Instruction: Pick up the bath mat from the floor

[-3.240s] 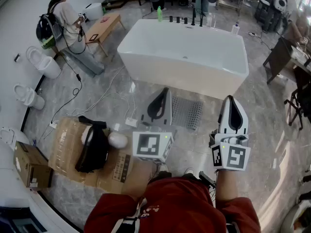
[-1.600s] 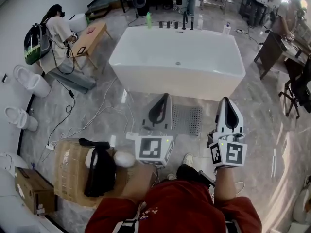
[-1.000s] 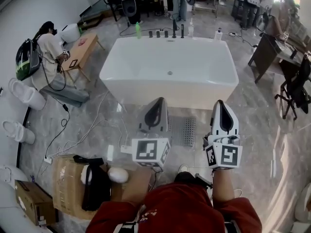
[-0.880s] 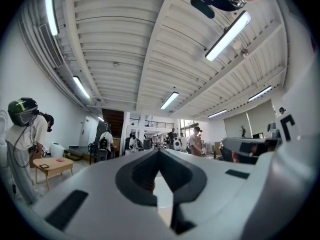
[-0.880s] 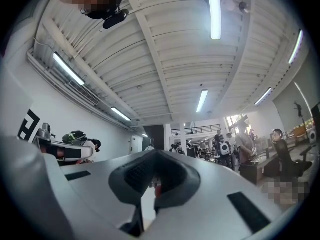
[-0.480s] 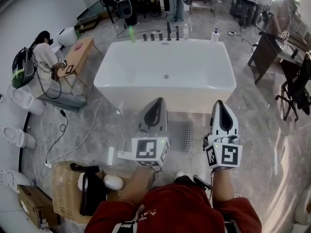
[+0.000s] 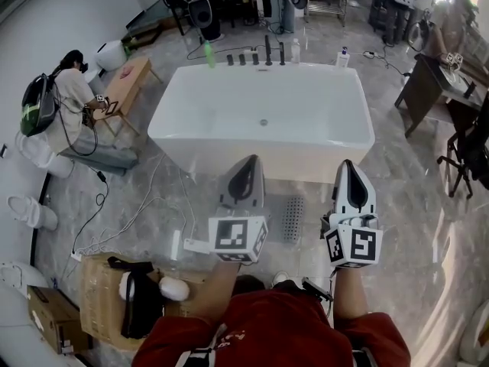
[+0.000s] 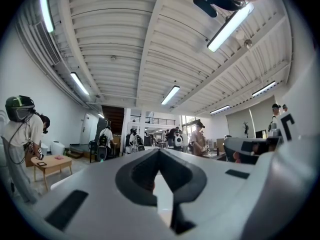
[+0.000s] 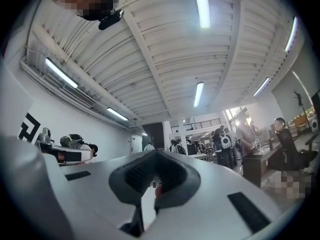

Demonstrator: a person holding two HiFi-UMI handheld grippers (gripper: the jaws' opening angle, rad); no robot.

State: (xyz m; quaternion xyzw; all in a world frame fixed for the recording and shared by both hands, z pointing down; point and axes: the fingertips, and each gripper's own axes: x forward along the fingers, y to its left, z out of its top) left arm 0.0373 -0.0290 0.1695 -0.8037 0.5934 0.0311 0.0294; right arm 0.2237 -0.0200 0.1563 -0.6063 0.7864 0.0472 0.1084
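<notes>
Bath mat (image 7: 293, 217) nearer, beside left gripper (image 7: 247, 167)

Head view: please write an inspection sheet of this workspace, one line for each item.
Surface: grey marble floor, glossy.
Job's things: bath mat flat on the floor before the bathtub, not yet picked up.
Clutter: cardboard box with a black item on it.
Grippers: left gripper and right gripper shut, fingers together, nothing held, off the floor.
Cables: white cables and a power strip on the floor, left of the mat.
Surroundings: seated person, low wooden table, toilet.
</notes>
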